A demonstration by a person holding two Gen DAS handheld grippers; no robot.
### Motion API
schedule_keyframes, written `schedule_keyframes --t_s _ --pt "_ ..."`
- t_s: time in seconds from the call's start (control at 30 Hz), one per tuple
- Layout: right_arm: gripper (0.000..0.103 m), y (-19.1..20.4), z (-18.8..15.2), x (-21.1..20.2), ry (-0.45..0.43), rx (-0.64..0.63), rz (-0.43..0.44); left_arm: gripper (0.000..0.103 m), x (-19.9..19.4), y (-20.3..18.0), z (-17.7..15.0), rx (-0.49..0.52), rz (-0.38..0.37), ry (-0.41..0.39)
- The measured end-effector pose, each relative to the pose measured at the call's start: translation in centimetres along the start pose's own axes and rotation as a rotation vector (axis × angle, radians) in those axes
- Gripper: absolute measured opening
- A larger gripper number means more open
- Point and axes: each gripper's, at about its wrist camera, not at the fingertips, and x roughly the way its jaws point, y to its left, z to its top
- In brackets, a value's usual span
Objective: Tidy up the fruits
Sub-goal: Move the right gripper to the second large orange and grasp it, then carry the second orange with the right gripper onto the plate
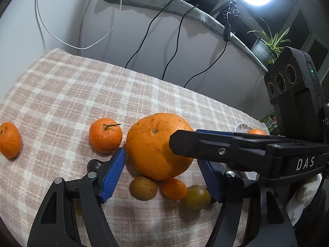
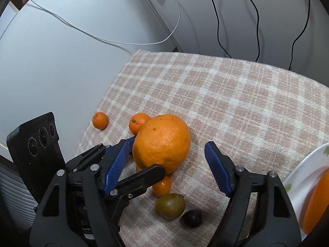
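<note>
A large orange (image 1: 158, 146) (image 2: 162, 142) lies on the checked cloth (image 1: 61, 86) (image 2: 246, 94). Both grippers are open around it. My left gripper (image 1: 162, 175) straddles it from the near side, blue pads (image 1: 113, 177) on either side. My right gripper (image 2: 166, 168) also brackets it; its finger crosses the left wrist view (image 1: 205, 146). Near the orange lie a small mandarin (image 1: 105, 135) (image 2: 138, 122), a tiny orange fruit (image 1: 174, 188) (image 2: 162, 186), a greenish fruit (image 1: 197, 197) (image 2: 170, 205) and a yellowish one (image 1: 143, 188).
Another mandarin (image 1: 9, 140) (image 2: 100, 120) lies at the cloth's left edge. A dark small fruit (image 2: 192, 218) (image 1: 93, 164) sits close by. A white plate (image 2: 298, 177) (image 1: 242, 128) holding an orange fruit (image 2: 316, 203) stands at the right. Cables hang down the wall behind.
</note>
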Motion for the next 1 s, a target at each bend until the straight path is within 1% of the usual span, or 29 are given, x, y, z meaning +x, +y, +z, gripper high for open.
schedule_keyframes --t_s 0.03,0.1,0.27,0.63,1.0 --pt "0.078 0.0 0.0 0.1 0.003 0.001 0.004 0.070 0.1 0.0 0.0 -0.001 -0.001 0.002" --pt "0.070 0.1 0.1 0.7 0.012 0.002 0.010 0.069 0.3 0.1 0.0 -0.003 -0.005 0.004" --pt "0.062 0.0 0.1 0.6 0.017 0.011 0.041 0.069 0.3 0.1 0.0 -0.002 -0.001 0.000" --pt "0.061 0.2 0.0 0.4 0.006 0.002 0.034 0.068 0.0 -0.2 0.0 0.002 0.003 -0.007" --pt "0.061 0.0 -1.0 -1.8 -0.030 0.000 0.030 0.068 -0.8 -2.4 -0.4 0.035 -0.008 -0.030"
